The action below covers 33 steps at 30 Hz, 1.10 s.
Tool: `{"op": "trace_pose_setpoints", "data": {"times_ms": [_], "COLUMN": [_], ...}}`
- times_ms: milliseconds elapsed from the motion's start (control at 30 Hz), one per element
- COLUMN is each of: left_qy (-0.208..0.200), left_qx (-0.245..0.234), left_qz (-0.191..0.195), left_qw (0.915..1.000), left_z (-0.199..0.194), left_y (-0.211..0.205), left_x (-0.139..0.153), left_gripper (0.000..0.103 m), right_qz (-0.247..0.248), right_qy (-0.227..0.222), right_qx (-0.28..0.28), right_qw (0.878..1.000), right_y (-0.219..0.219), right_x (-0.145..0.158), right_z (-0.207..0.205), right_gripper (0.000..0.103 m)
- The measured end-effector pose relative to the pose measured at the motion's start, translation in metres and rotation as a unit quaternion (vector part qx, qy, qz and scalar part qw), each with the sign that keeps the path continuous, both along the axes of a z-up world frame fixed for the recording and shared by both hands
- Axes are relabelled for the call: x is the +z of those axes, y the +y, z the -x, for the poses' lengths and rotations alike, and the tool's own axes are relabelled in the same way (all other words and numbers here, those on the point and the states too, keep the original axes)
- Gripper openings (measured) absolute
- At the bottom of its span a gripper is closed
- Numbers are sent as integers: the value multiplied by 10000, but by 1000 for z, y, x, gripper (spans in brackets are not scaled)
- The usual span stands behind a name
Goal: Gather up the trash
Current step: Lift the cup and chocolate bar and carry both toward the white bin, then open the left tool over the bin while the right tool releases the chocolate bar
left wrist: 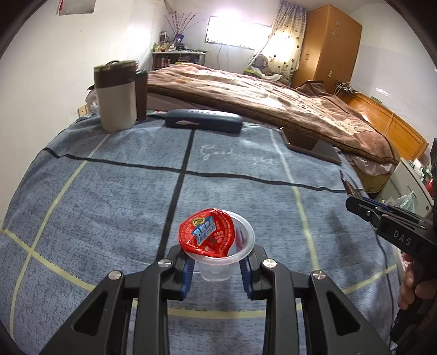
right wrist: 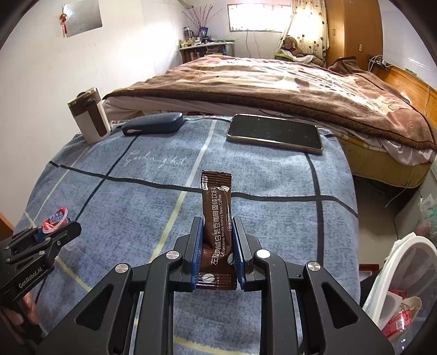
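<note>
Left wrist view: left gripper [left wrist: 217, 269], jaws clamped on a clear jelly cup [left wrist: 218, 247] at 6 o'clock; a phone [left wrist: 311, 147] at 2 o'clock is half hidden under the blanket [left wrist: 273, 92]. Right wrist view shows that phone whole and the right gripper [right wrist: 217, 245], jaws pinching a brown coffee sachet [right wrist: 217, 215]; a white bin [right wrist: 393, 275] at 4 o'clock is cut off.

This is a bedroom in a home. A bed [right wrist: 286, 90] under a brown blanket [left wrist: 273, 101] fills the far side, with a wooden wardrobe [left wrist: 330, 46], a curtained window [right wrist: 256, 16], a cluttered shelf [right wrist: 202, 46] and a teddy bear [right wrist: 291, 45].
</note>
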<state>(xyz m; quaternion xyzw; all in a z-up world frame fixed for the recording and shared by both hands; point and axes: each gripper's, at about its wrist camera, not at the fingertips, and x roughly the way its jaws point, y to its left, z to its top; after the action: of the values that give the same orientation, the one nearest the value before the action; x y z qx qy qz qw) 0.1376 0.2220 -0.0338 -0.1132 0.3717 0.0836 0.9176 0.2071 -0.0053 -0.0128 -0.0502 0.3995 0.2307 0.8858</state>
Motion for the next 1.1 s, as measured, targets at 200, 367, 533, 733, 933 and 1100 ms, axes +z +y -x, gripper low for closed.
{"op": "trace_pose_setpoints", "data": {"times_ms": [200,367,533,733,933,1100], "left_qy": [-145,-160,-170,-218,-295,-350], "left_qx": [-280,-590,-896,-1242,-1554,-1827], "left_qz": [-106,-122,-187,-246,-279,-287], "left_qw": [9994,9981,9957,9917,9870,9821], "left_z": [3,0,-3,-7,-13,-17], "left_y": [-24,-50,-79,-118,-155,-187], "left_x": [16,26,32,38,47,54], "left_gripper": [30,30,30,30,30,30], "right_qz": [-80,-138,-184,-238,-209,-192], "right_qy": [-102,-169,-246,-324,-461,-525], "right_qx": [-86,-199,-394,-709,-1075,-1324], "right_qw": [9999,9996,9988,9967,9929,9896], "right_y": [-14,-30,-53,-85,-119,-145], "right_x": [11,18,24,30,35,38], "right_z": [10,16,22,27,34,39], "right_gripper": [23,23,23,23,23,23]}}
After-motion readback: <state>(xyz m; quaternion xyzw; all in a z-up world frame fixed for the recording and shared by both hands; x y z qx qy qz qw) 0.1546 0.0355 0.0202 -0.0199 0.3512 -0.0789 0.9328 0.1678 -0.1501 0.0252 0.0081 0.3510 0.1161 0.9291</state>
